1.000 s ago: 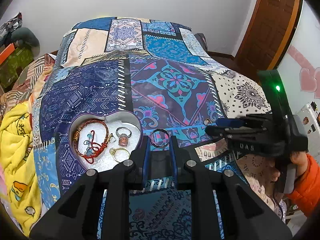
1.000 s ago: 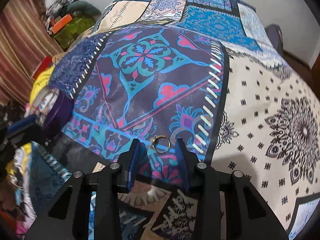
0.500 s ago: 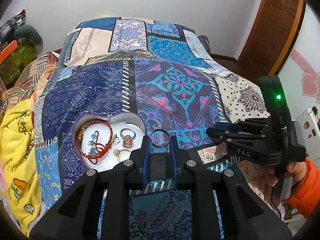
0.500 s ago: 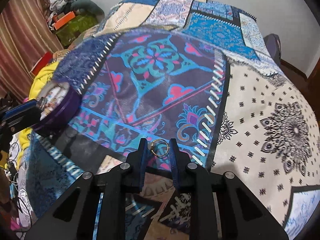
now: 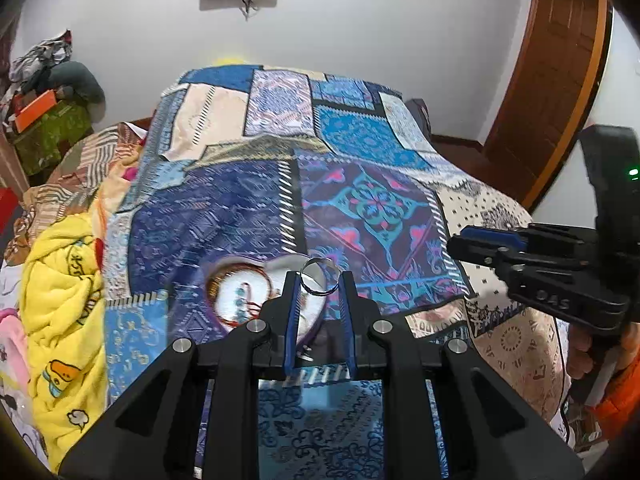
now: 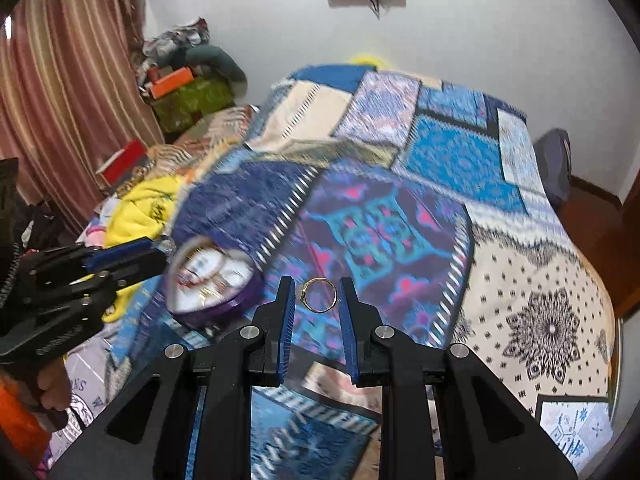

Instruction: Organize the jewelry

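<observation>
The left tongs [image 5: 318, 286] are clamped on a silver ring [image 5: 319, 277], which stands upright between the blue pads near their tips, lifted clear of the patchwork bedspread [image 5: 224, 208]. Just beyond and below it lies the heart-shaped jewelry box [image 5: 240, 300], purple-walled with a white lining, holding a red-and-brown cord bracelet [image 5: 236, 280] and other small pieces that blur makes hard to tell apart.

The right tongs [image 6: 317, 294] are clamped on a gold ring [image 6: 318, 295], a signet-like band with its flat face turned toward the left pad; it too hangs above the bedspread, to the right of the heart box as the right wrist camera shows it. In that view the left tongs reach in from the left edge with their tips beside the box rim.

A yellow blanket [image 5: 60, 300] is bunched at the left side of the bed, and an orange sleeve [image 5: 616, 400] shows behind the right tool
</observation>
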Tool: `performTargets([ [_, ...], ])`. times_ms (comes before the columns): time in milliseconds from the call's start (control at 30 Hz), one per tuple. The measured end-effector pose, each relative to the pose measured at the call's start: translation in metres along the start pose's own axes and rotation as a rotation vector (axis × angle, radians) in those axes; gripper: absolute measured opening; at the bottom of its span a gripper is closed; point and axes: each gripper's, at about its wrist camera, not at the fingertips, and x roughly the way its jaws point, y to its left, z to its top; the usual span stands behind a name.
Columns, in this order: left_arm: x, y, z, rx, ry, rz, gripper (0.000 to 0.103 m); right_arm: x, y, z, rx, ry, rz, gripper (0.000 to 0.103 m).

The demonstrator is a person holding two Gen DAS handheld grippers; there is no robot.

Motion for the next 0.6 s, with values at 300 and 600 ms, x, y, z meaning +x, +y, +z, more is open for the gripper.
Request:
performTargets([
  [300, -0.023, 0.023, 0.010, -0.009, -0.073, 0.049, 0.018, -0.003, 0.040, 0.021, -0.065, -0.073, 0.029, 0.019],
  [600, -0.021, 0.045, 0.008, -0.022, -0.083, 0.060, 0.018, 0.017, 0.065, 0.032, -0.086, -0.076, 0.086, 0.019],
])
